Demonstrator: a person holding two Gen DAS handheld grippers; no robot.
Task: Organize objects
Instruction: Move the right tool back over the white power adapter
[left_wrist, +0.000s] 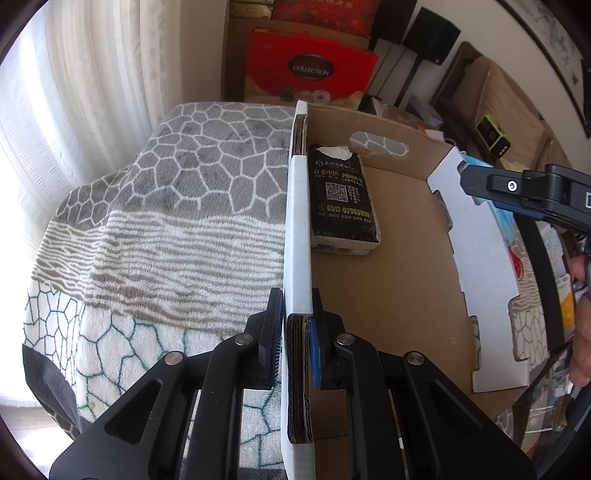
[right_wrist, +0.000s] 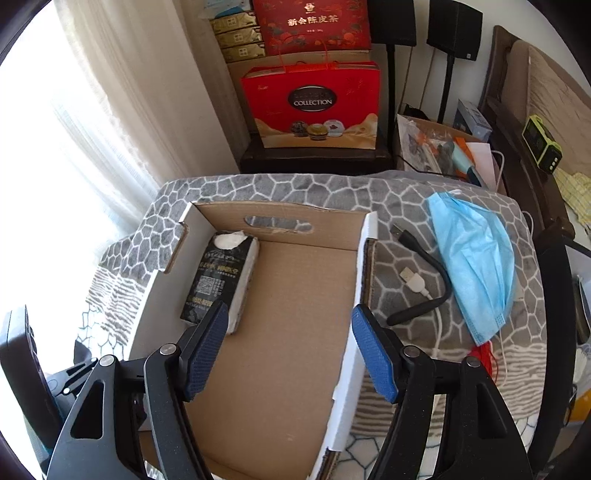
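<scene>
Pinching cardboard box (left_wrist: 388, 266) wall: left fingers (left_wrist: 273, 325); black tissue pack (left_wrist: 341, 199) inside; right fingers (right_wrist: 207, 347) spread.

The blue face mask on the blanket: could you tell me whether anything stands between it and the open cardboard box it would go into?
Yes: the box's right side wall rises between the face mask and the box floor, and a black USB cable lies on the blanket beside that wall. The right hand-held gripper stands open and empty.

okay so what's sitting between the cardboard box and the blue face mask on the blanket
In the right wrist view, a black USB stick light and a white USB plug on its cable lie on the blanket between the cardboard box and the blue face mask.
</scene>
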